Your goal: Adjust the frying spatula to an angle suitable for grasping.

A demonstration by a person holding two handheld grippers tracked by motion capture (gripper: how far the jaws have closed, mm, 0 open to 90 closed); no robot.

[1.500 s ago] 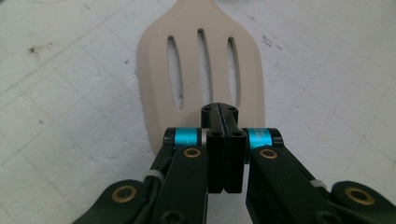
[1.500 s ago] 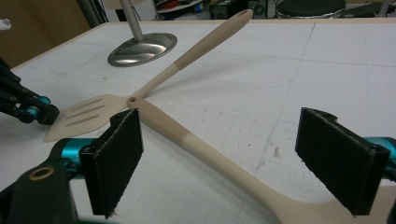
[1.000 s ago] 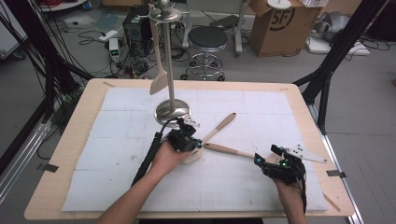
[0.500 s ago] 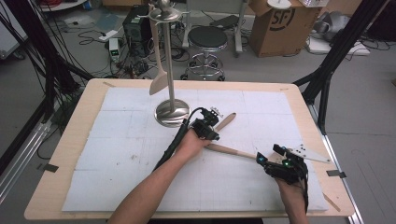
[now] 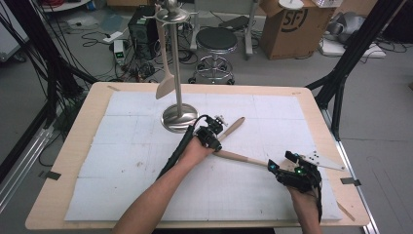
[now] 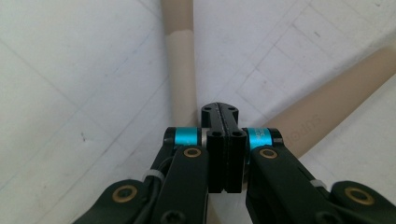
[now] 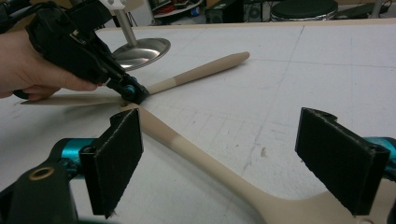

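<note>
A lab floor strewn with cables, a round stool [image 5: 215,40] and a cardboard box [image 5: 292,22] lies beyond the table [image 5: 63,161], a pale wood slab with rounded corners under a white gridded mat [image 5: 122,170], scuffed and matte. On the mat stands a polished steel rack [image 5: 178,73]: a thin pole on a domed round base, with a pale flat spatula [image 5: 166,83] hanging from a hook at the top. Right of the base two utensil handles lie crossed, smooth, round, tan at the ends and cream further down: one handle [image 5: 234,128] angles up to the right, the long handle [image 5: 243,158] runs to the right gripper and widens into a flat cream blade under its jaws. The left gripper [image 5: 214,141], black with teal collars, has its jaws pressed flat together on nothing, tips at the crossing, just over the mat. The right gripper [image 5: 282,168] has its ridged black pads wide apart, either side of the blade, not pressing it.
</note>
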